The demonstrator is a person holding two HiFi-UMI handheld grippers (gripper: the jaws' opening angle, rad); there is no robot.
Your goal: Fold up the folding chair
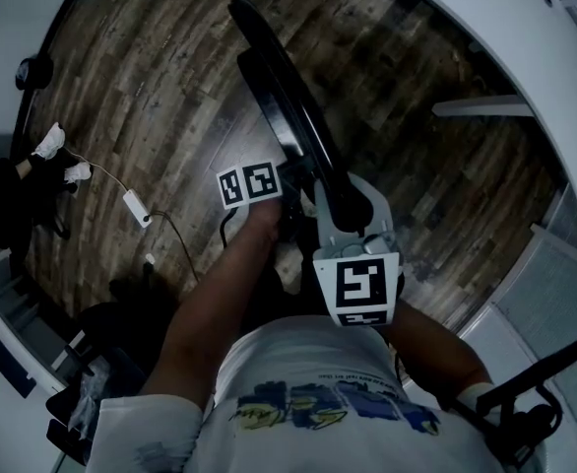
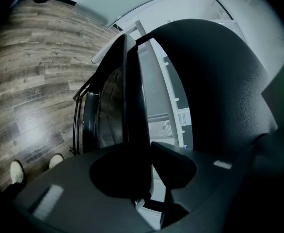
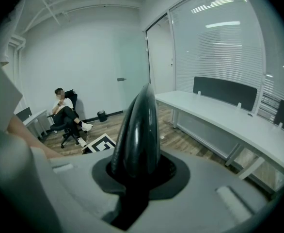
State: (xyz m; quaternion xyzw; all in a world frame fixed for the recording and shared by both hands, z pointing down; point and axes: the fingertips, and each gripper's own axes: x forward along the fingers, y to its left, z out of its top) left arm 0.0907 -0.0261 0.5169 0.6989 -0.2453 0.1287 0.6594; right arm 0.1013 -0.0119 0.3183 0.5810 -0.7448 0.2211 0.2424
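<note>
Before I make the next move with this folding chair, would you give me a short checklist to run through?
1. Right tool clamped on the black folding chair: ok, its rounded edge sits between the pads.
2. Left tool gripping the chair's thin panel: ok, pads meet it.
3. Chair folded fully flat: cannot tell.
4. White cable on the wooden floor lies apart from the chair: ok.
5. Seated person well away: ok.
6. Long white desk apart from the chair: ok.
</note>
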